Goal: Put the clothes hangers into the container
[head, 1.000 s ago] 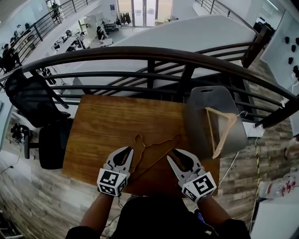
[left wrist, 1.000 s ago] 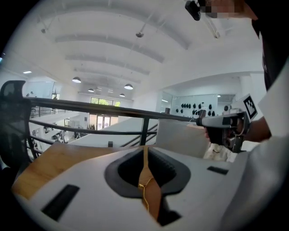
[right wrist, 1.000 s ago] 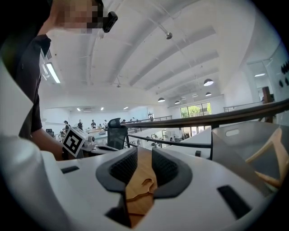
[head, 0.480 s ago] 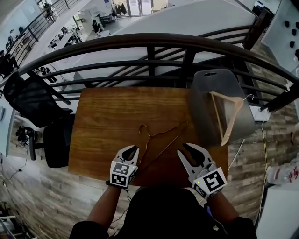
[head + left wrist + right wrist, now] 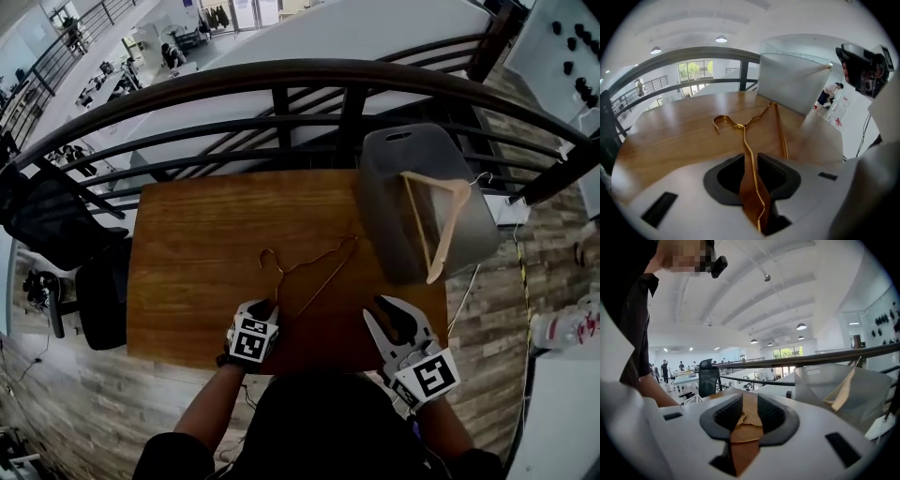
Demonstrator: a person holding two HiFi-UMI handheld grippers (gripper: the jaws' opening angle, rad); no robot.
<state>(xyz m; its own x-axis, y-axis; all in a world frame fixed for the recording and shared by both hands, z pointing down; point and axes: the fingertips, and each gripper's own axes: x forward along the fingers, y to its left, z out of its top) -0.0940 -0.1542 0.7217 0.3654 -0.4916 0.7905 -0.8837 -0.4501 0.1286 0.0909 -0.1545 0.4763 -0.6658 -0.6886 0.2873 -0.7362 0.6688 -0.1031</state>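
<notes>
One pale wooden hanger (image 5: 433, 225) already leans inside the grey plastic container (image 5: 394, 150). The thin gold wire hanger (image 5: 741, 125) lies flat on the brown wooden desk (image 5: 206, 234) and is left to move. My left gripper (image 5: 264, 307) sits low at the desk's near edge, its jaws opening with the wire between them, not pinched. My right gripper (image 5: 386, 306) hovers near the same edge, parted and empty.

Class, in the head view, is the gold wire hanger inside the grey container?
No, the gold wire hanger lies on the wooden table, outside the grey container.
</notes>
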